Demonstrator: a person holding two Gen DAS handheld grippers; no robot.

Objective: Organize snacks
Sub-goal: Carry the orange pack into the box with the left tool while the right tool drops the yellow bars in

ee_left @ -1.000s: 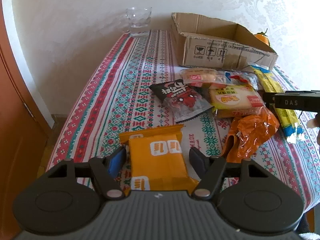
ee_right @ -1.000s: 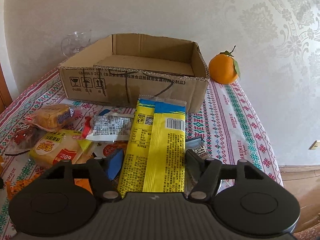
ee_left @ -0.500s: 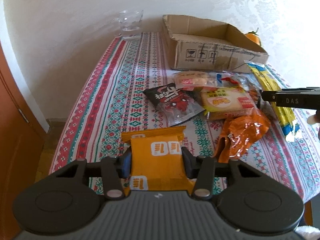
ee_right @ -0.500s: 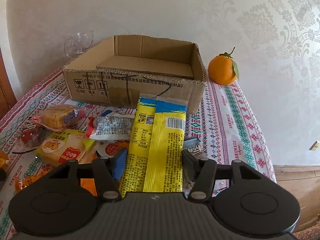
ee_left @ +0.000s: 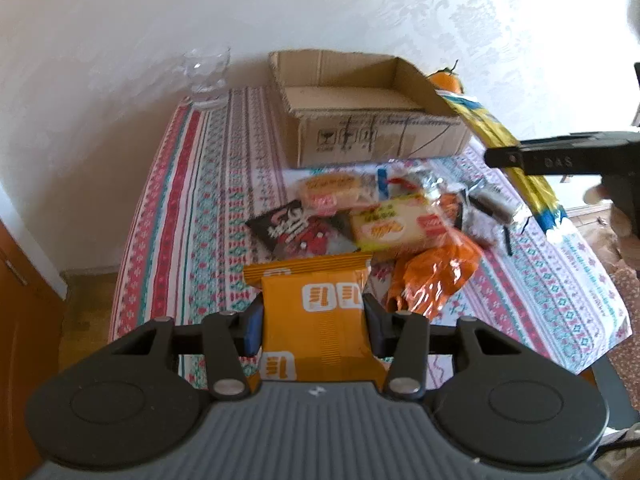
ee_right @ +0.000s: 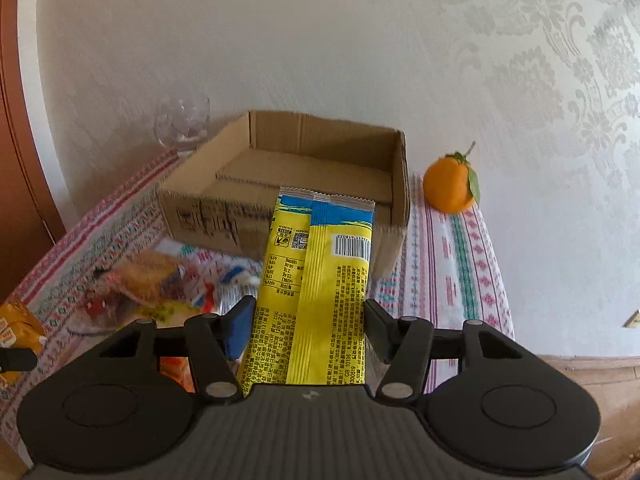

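Observation:
My left gripper [ee_left: 314, 326] is shut on an orange snack packet [ee_left: 316, 316] and holds it above the table's near end. My right gripper [ee_right: 306, 326] is shut on a long yellow and blue snack packet [ee_right: 320, 280], lifted, its far end over the near wall of the open cardboard box [ee_right: 304, 176]. In the left wrist view the box [ee_left: 360, 112] stands at the back and the yellow packet [ee_left: 504, 148] hangs from the right gripper's body at the right. Several loose snack packets [ee_left: 384, 216] lie in a heap mid-table.
A clear glass [ee_left: 206, 76] stands at the back left by the wall. An orange fruit [ee_right: 450, 184] sits right of the box. The patterned tablecloth [ee_left: 192, 200] covers the table. A wooden door [ee_right: 16, 140] is at the left.
Both grippers have closed on their packets and lifted them off the table. The yellow packet has moved forward toward the box.

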